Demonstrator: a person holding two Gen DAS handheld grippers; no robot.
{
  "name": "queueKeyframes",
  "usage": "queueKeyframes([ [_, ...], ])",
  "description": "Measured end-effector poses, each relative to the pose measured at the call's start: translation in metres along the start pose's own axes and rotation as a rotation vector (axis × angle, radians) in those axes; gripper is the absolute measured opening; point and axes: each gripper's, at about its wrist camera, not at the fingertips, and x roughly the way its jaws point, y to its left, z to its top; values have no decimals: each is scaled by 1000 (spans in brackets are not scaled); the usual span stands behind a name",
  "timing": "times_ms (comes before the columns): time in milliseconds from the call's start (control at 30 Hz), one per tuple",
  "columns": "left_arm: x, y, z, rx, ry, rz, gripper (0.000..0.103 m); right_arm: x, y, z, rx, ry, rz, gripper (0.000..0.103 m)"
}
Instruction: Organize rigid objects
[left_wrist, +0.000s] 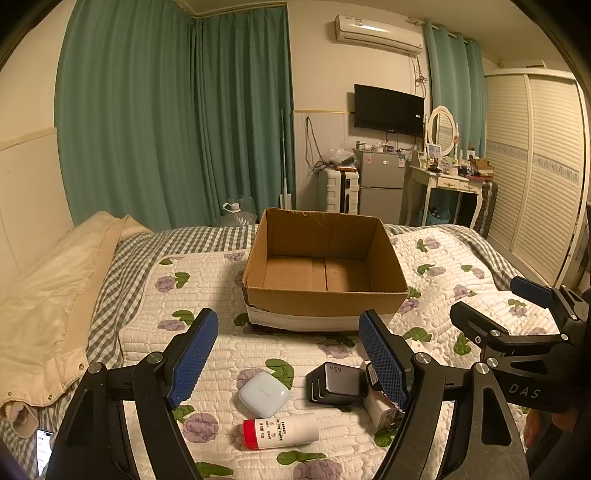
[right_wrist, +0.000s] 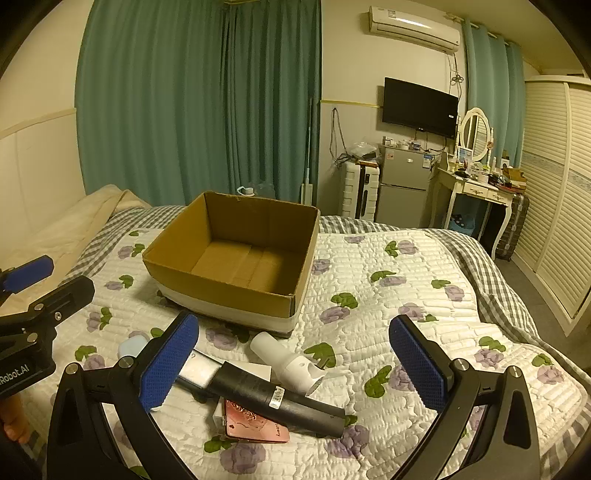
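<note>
An open, empty cardboard box (left_wrist: 325, 291) (right_wrist: 229, 280) stands on the quilted bed. In the left wrist view a pale blue case (left_wrist: 263, 394), a black 65W charger (left_wrist: 337, 382) and a white tube with a red cap (left_wrist: 280, 430) lie in front of it. My left gripper (left_wrist: 288, 365) is open above them, holding nothing. In the right wrist view a black cylindrical device (right_wrist: 273, 397), a white device (right_wrist: 286, 363) and a pink card (right_wrist: 256, 424) lie near the box. My right gripper (right_wrist: 295, 363) is open above them, empty.
A cream duvet (left_wrist: 48, 306) lies along the bed's left side, with a phone (left_wrist: 45, 448) beside it. The bed's right edge drops to the floor by a wardrobe (right_wrist: 554, 192). A fridge (right_wrist: 402, 184) and dressing table (right_wrist: 476, 192) stand beyond the bed.
</note>
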Motion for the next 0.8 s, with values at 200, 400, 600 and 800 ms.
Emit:
queueKeyframes([
  [200, 0, 0, 0, 1, 4, 1, 81, 0, 6, -2, -2, 0, 7, 103],
  [400, 2, -1, -2, 5, 9, 3, 82, -2, 7, -1, -3, 2, 9, 103],
  [600, 2, -1, -2, 5, 8, 2, 82, -1, 6, 0, -3, 4, 10, 103],
  [800, 2, -1, -2, 5, 7, 2, 81, -2, 4, 1, -4, 5, 14, 103],
])
